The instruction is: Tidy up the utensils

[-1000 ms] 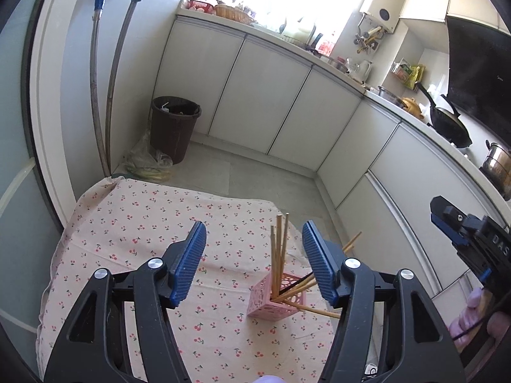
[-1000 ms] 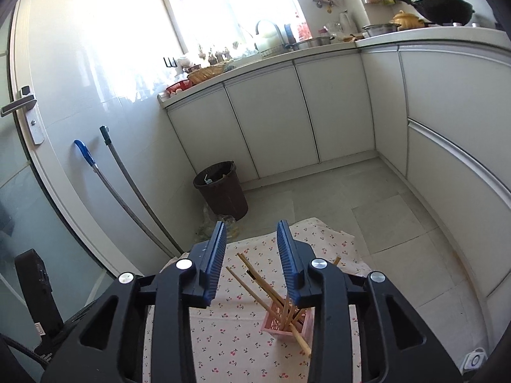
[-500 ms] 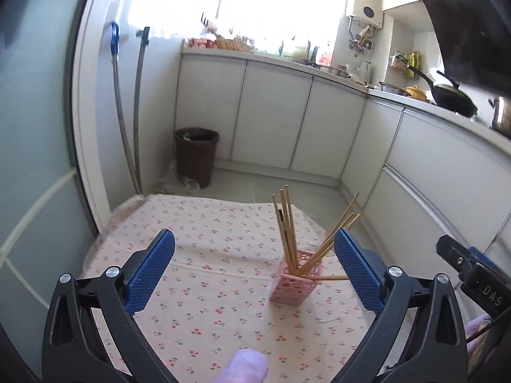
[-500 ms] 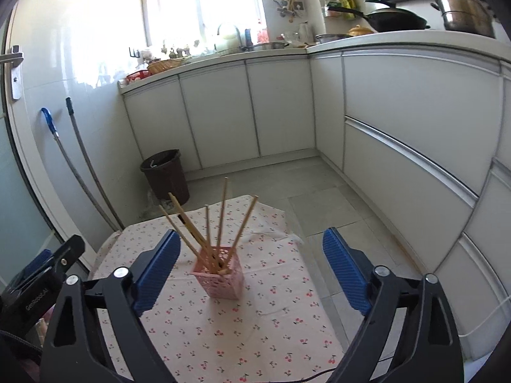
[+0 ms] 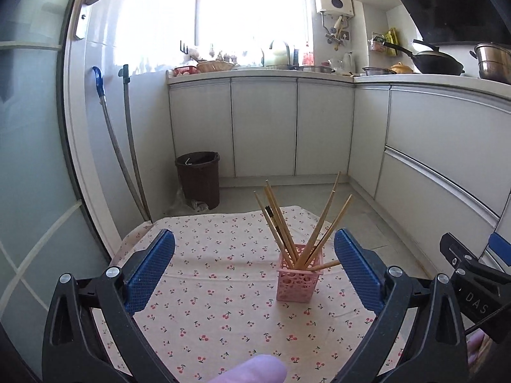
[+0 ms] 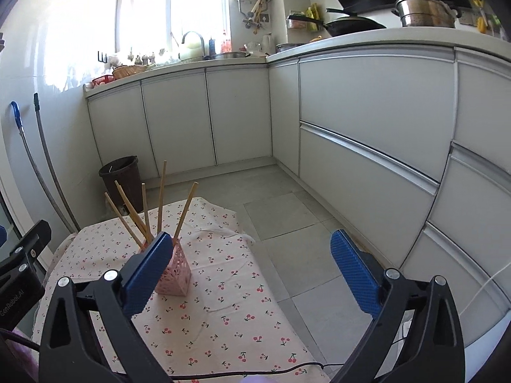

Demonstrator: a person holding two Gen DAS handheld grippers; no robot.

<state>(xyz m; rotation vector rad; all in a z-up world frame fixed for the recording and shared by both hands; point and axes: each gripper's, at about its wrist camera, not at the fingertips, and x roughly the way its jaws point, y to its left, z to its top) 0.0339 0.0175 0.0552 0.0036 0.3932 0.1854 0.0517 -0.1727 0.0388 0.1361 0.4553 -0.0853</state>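
Observation:
A pink perforated holder (image 5: 298, 277) stands upright on the cherry-print cloth (image 5: 223, 287), with several wooden chopsticks (image 5: 278, 223) fanned out of its top. My left gripper (image 5: 254, 268) is open wide with nothing between its blue pads; the holder sits ahead, nearer the right pad. In the right wrist view the holder (image 6: 177, 273) is partly hidden behind the left pad, with the chopsticks (image 6: 161, 198) rising above it. My right gripper (image 6: 252, 266) is open wide and empty, to the right of the holder.
White kitchen cabinets (image 5: 265, 127) line the back and right. A brown bin (image 5: 198, 178) and two mop handles (image 5: 127, 146) stand at the left wall. The other gripper's body (image 5: 472, 277) shows at the right edge. A thin cable (image 6: 223, 375) crosses the cloth's near edge.
Both grippers opened from a narrow gap to full width and sank lower, backing away from the holder. The left view rolled level. The chopsticks stay in the holder.

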